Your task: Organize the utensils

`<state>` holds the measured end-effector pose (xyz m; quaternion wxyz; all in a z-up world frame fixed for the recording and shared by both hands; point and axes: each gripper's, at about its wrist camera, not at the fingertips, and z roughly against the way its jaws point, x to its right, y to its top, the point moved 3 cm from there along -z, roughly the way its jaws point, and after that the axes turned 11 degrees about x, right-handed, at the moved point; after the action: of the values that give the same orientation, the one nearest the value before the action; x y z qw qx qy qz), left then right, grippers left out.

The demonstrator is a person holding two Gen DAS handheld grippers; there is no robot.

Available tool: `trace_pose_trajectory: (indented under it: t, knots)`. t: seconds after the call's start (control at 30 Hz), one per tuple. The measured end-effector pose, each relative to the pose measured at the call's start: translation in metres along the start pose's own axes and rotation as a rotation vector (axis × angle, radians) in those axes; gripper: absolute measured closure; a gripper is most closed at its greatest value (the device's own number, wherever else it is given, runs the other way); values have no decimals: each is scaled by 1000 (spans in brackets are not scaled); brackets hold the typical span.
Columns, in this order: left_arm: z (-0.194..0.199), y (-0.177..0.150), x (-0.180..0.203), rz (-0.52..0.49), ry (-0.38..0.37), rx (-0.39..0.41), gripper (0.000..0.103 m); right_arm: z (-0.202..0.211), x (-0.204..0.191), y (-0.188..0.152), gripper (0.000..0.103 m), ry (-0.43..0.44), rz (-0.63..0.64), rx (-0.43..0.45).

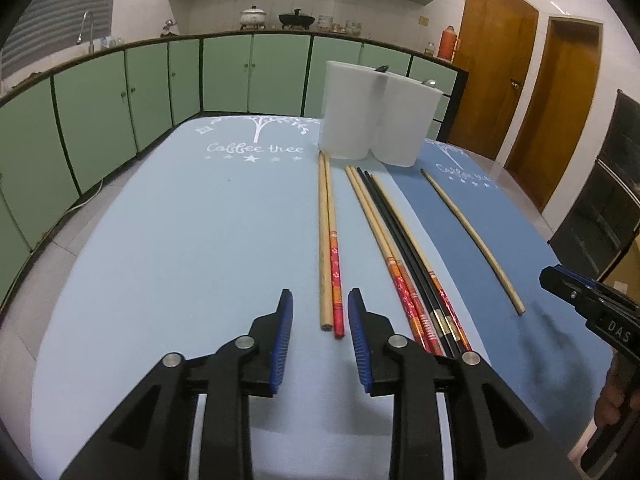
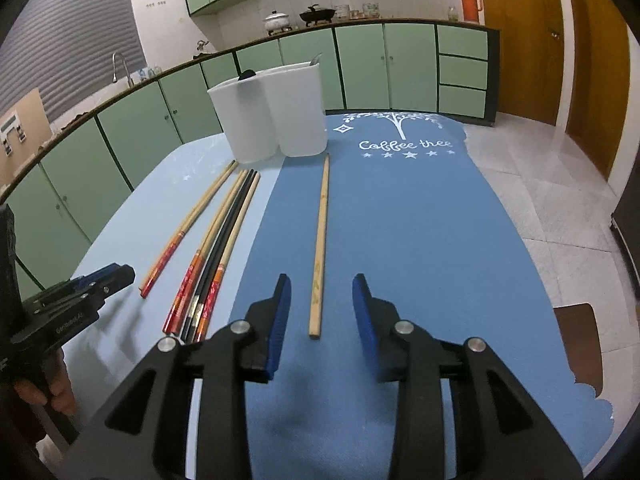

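The chopsticks lie loose on the bench in three lots, none yet in a container. On the pale blue mat (image 1: 180, 220) a pair of chopsticks (image 1: 329, 240), one plain wood and one with a red patterned end, lies side by side. Just to its right, along the seam where the two mats meet, is a bundle of chopsticks (image 1: 394, 256), red-ended and black ones touching one another. Well apart to the right, on the darker blue mat (image 2: 400, 240), lies a single plain chopstick (image 2: 320, 240). All run with their long axes from near to far, thin tips towards the far end of the bench and thick or decorated ends near the grippers; the bundle fans a little.

At the far end, just beyond the tips, stand two white containers (image 1: 376, 116) touching each other. Dark and metallic handle tops show above their rims, so some utensils appear to be sorted already; what they are I cannot tell. By my reading the chopsticks are what is left, and all of them remain to be moved.

The left gripper (image 1: 320, 308) hangs over the near end of the pair, its jaws spread and empty, one to each side of the two thick ends without touching them. The right gripper (image 2: 321, 294) hangs likewise over the near end of the single chopstick, jaws spread, nothing pinched. A hand (image 2: 48, 384) holds the left gripper's handle.
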<state>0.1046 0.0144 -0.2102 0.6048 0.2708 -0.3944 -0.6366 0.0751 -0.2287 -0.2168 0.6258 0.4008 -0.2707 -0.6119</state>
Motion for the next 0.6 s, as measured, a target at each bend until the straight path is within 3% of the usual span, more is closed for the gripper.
trace_pose_trajectory:
  t: [0.27,0.6]
  knots:
    - [-10,-13,-2,9,3,-54,75,-4,1,-7,71,-8,4,-29]
    - [-12,-14,-8,33,19,-57,75,-7,2,-8,71,-8,-1,-36]
